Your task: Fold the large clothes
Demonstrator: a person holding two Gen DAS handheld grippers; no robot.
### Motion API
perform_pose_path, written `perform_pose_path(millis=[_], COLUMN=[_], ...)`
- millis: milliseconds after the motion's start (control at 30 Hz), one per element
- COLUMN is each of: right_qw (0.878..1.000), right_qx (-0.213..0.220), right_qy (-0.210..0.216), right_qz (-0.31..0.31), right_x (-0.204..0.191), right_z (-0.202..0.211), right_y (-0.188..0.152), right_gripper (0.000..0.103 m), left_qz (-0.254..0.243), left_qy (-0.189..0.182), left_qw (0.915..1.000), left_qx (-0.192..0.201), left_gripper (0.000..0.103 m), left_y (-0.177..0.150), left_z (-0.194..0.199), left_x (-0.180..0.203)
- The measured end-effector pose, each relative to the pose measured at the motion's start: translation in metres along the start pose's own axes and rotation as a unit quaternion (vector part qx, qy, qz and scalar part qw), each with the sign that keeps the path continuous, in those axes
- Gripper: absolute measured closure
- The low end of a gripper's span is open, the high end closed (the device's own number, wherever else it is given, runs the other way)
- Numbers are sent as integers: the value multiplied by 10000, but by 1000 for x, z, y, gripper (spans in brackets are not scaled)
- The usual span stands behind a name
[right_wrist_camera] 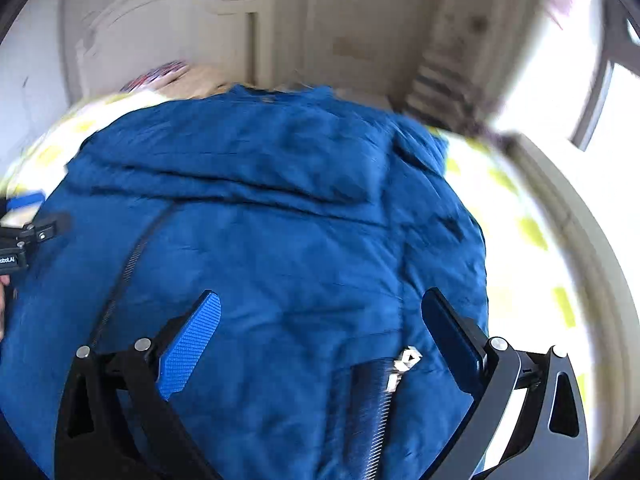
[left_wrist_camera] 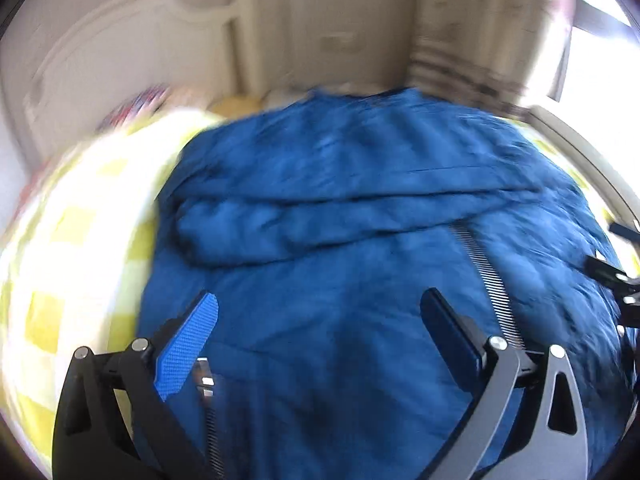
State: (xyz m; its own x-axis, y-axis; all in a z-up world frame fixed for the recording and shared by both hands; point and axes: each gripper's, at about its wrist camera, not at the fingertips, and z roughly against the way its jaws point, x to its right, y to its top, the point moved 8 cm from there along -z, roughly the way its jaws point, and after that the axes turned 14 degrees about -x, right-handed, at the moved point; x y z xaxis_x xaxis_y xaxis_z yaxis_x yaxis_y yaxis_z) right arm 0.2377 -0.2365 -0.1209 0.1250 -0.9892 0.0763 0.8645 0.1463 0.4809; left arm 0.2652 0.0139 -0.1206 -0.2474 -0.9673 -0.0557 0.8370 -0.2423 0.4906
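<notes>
The big blue jacket (left_wrist_camera: 360, 240) lies on the bed (left_wrist_camera: 72, 264). It looks soft and puffy, maybe slippery. Both the left tool (left_wrist_camera: 320, 332) and right tool (right_wrist_camera: 320, 332) are spread wide, holding nothing. Grab an edge near the zipper (right_wrist_camera: 376, 408).

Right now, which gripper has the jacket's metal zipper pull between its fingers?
The right gripper: the silver zipper pull lies between its open fingers. The left gripper frames only blue jacket fabric, with the zipper teeth outside.
</notes>
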Motion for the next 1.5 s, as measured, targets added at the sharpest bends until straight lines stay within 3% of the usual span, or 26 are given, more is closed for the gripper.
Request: perform_pose_path(millis=[67, 133, 167, 233, 267, 433, 533, 567, 633, 700, 733, 833, 900, 967, 1033, 1133, 1333, 1500], right_qw=[9991, 9948, 9952, 9959, 9961, 9985, 9969, 9969, 9983, 9993, 9996, 9959, 9916, 9929, 9929, 9934, 9969, 9962], right_qx=[-108, -479, -469, -555, -567, -491, -549, -548, -515, -351, -206, -32, -243, -240, -405, -460, -460, -529], right_qy=[11, 49, 49, 430, 455, 217, 528, 501, 25, -5, 181, 309, 232, 298, 653, 670, 442, 685], right_qz=[398, 895, 857, 566, 492, 62, -197, -245, -254, -125, 105, 850, 1248, 1129, 911, 811, 452, -73], right_x=[-25, -52, -54, -44, -39, -3, 11, 10, 9, -4, -24, -72, -98, -101, -95, -81, -34, 0], right_z=[-1, -22, -29, -32, -32, -18, -20, -15, -6, 11, 21, 36, 25, 13, 9, 12, 26, 26], right_y=[0, -11, -14, -14, -13, -32, -55, -58, -57, -59, -55, -59, -68, -72, -73, -74, -100, -121], right_gripper=[6, 6, 5, 5, 5, 5, 5, 5, 5, 5, 5, 5, 5, 5, 5, 5, 5, 5], left_qz=[-449, -790, -707, -337, -192, 627, 1066, 1291, 1467, 1319, 1163, 424, -128, -709, -684, -552, -154, 402], left_qy=[232, 440, 340, -211, -293, -239, -4, -230, -276, 1, -7, -342, -429, -217, -196, -458, -136, 14], left_qw=[9987, 9948, 9962, 9974, 9974, 9973, 9926, 9890, 9878, 9912, 9932, 9981, 9989, 9961, 9966, 9962, 9993, 9983], left_qx=[-74, -466, -384, -600, -624, -312, -588, -681, -439, -107, 38, 302, 118, -473, -407, -484, -298, -409], left_gripper=[2, 2, 2, 2, 2, 2, 2, 2, 3, 3, 3, 2, 2, 2, 2, 2, 2, 2], left_y=[-4, -17, -20, -20, -19, -40, -62, -69, -68, -67, -68, -69, -77, -93, -89, -91, -113, -119], left_z=[-4, -30, -33, -39, -38, -10, -20, -25, -16, 4, 13, 37, 31, -1, -1, 0, 19, 13], left_x=[23, 38, 38, 26, 18, -45, -89, -98, -108, -102, -91, -38, -1, 32, 32, 23, -17, -49])
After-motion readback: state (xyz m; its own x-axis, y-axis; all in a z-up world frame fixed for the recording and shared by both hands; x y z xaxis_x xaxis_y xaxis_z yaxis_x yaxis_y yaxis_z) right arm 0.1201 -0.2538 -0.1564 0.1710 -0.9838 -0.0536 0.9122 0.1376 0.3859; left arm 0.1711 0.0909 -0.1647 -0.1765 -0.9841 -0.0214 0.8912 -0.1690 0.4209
